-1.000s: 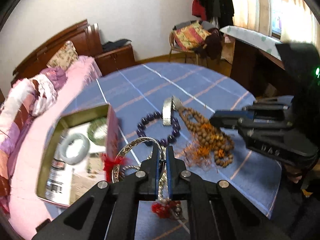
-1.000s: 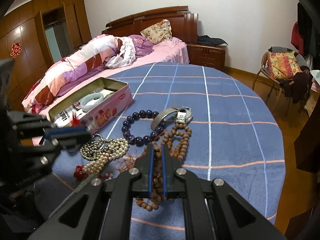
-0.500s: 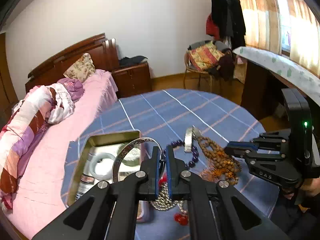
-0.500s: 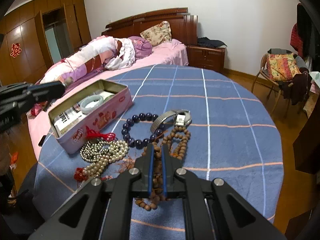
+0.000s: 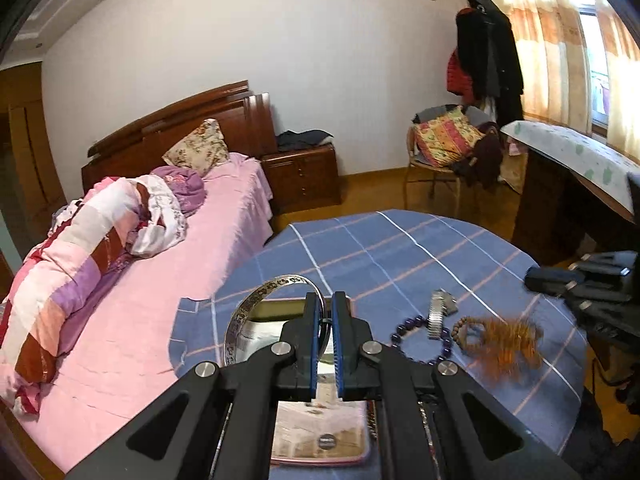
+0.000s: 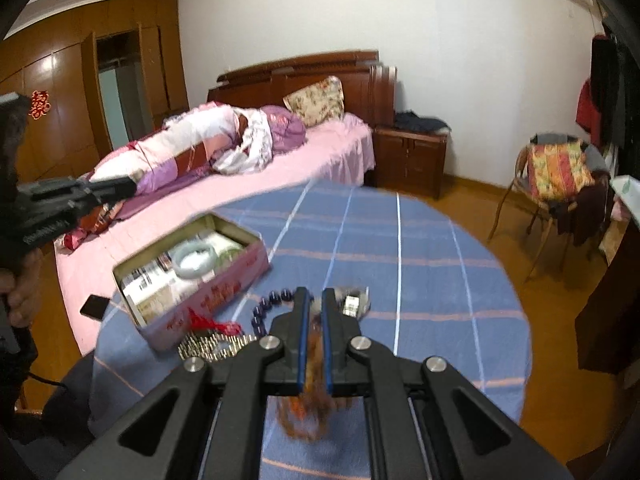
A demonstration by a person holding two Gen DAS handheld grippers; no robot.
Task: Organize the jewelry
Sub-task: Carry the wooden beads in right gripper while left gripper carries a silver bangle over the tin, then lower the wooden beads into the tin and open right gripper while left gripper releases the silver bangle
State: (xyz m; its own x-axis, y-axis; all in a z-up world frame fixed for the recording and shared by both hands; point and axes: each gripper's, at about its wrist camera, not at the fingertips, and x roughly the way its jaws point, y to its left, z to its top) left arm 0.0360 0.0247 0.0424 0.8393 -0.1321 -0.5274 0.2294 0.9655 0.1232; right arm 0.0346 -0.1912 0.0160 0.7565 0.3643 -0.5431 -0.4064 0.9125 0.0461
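My left gripper [image 5: 326, 300] is shut on the rim of a silver bangle [image 5: 256, 308], held in the air above the open pink tin [image 5: 320, 460]. In the right wrist view the tin [image 6: 224, 292] holds a pale jade bangle [image 6: 196, 258] and papers. My right gripper [image 6: 314, 294] is shut on a brown wooden bead strand [image 6: 308, 412], which hangs blurred under the fingers. On the blue cloth lie a dark purple bead bracelet [image 6: 272, 304], a metal watch [image 6: 352, 302] and a pearl strand [image 6: 212, 346] with a red tassel [image 6: 212, 324].
The round table [image 6: 420, 260] wears a blue checked cloth and stands against a pink bed [image 6: 280, 176]. A black phone [image 6: 94, 306] lies on the bed's edge. A person's hand [image 6: 24, 292] holds the left gripper [image 6: 132, 186]. A chair [image 6: 556, 184] stands at the right.
My left gripper has risen with the silver bangle from the table to above the tin. My right gripper has lifted, and the brown bead strand now swings under it.
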